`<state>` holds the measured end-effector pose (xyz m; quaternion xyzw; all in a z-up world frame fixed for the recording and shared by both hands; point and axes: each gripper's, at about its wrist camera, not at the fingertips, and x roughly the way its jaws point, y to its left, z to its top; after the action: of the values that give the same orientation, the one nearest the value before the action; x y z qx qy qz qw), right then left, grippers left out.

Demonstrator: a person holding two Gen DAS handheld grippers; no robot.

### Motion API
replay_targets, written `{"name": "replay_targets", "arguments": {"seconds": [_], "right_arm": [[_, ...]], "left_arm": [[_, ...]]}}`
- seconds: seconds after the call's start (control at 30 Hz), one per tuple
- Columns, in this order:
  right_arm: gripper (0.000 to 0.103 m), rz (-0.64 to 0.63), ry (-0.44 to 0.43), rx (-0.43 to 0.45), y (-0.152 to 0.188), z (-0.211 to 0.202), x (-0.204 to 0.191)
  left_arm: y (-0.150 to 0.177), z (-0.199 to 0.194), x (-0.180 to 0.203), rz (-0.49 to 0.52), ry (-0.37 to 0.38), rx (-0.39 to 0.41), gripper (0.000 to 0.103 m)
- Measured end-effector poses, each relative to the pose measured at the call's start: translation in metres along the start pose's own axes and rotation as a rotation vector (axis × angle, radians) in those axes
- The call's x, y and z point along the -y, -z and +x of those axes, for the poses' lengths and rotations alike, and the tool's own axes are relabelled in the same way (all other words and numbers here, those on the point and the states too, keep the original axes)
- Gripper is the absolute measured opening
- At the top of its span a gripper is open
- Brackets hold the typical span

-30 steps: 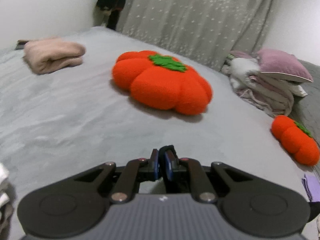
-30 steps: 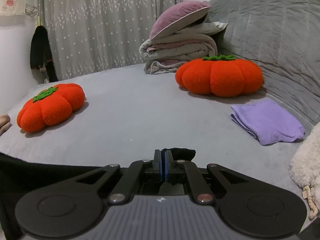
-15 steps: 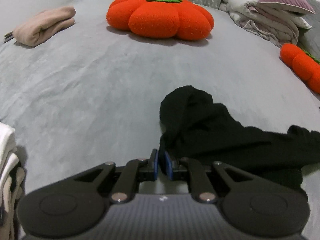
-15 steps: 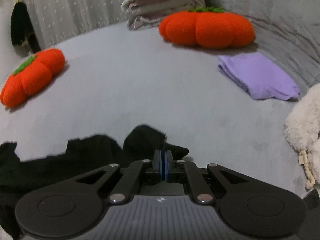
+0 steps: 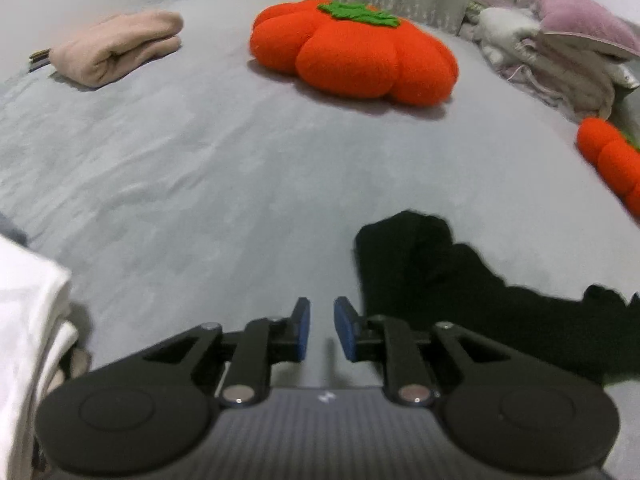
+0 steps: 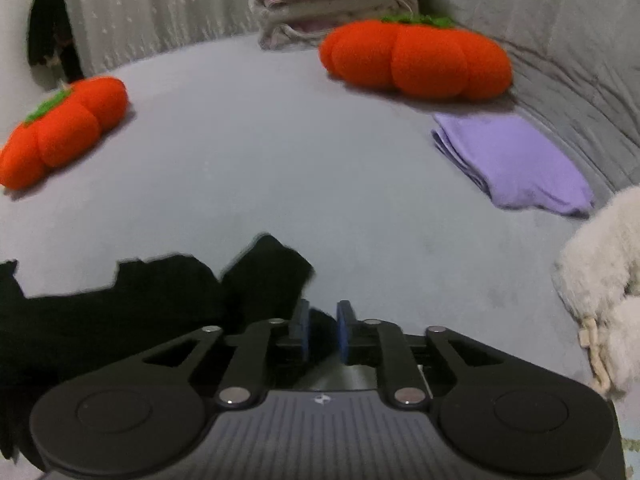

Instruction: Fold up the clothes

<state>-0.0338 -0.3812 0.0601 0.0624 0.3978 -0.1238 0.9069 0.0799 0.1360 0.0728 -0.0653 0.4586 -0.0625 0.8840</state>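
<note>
Left tool (image 5: 322, 328), right tool (image 6: 323, 330): jaws just opening, nothing gripped.

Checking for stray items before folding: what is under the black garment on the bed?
The black garment lies crumpled directly on the grey bedsheet, which shows all around it. Whatever might sit beneath its folds is covered and cannot be seen.

A home bedroom: a wide bed (image 5: 168, 168) under a grey sheet, pumpkin cushions (image 5: 354, 50), a pillow (image 5: 580, 18) on stacked blankets (image 6: 336, 4), curtains (image 6: 160, 8) behind, folded clothes (image 6: 516, 162) lying around.
</note>
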Motion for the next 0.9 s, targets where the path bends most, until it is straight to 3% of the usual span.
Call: {"name": "replay_targets", "arguments": {"seconds": [0.07,0.33,0.6,0.83,0.9], "right_arm": [[0.029,-0.021,-0.026,0.016,-0.001,-0.001,-0.006],[0.029,-0.107,-0.108,0.061,-0.008,0.01,-0.031],[0.029,-0.196,-0.189,0.057,-0.016,0.036,-0.052],[0.029,-0.251,-0.233,0.018,-0.015,0.057,-0.059],[0.036,-0.268,-0.237,0.014,-0.013,0.06,-0.063]], "left_arm": [[-0.003,0.005,0.007,0.014,0.005,0.003,0.022],[-0.013,0.027,0.042,0.138,-0.02,0.039,0.031],[-0.028,0.045,0.057,0.147,-0.002,0.105,0.048],[-0.027,0.075,0.062,0.146,-0.031,0.066,0.048],[-0.023,0.083,0.064,0.151,-0.045,0.044,0.045]]}}
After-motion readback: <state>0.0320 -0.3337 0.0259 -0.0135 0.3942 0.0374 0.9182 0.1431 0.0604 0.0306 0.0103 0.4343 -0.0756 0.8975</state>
